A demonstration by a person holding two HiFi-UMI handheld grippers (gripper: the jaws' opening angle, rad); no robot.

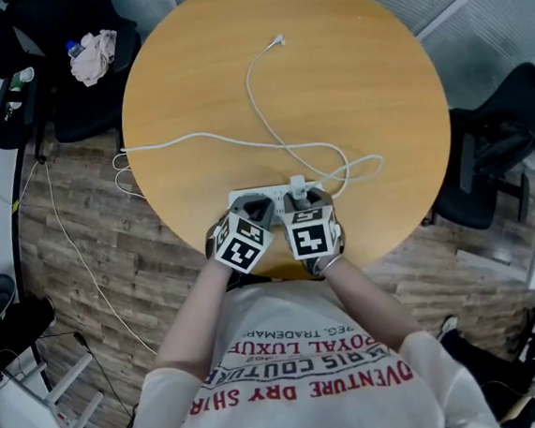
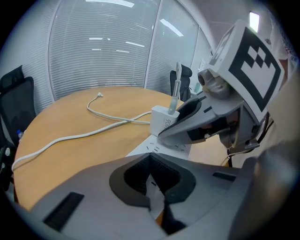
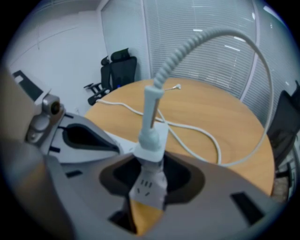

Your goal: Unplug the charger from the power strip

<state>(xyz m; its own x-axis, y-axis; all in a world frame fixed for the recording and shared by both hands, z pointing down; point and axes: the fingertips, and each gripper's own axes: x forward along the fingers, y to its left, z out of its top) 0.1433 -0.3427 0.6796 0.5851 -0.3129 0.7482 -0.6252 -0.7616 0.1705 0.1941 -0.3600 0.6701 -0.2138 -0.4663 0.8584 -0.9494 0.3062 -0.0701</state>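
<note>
Now extraction: your right gripper (image 3: 149,159) clamps white cube charger (image 2: 164,121); left gripper (image 2: 151,161), jaws closed, pins white plastic power strip (image 2: 157,146). Pull straight out.

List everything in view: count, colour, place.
table: one, round, light wood, centre
power strip: one, white, near edge of the table
charger: one, white, plugged into the power strip
cables: two, white, crossing on the table; one trails off its edge
chairs: two, black, either side of the table
cloth: one, pale pink, on the chair at the head view's upper left
floor: wood planks, around the table
shirt: one, white with red print
left gripper: one, grey, jaws together, over the power strip
right gripper: one, grey, shut on the charger
</note>
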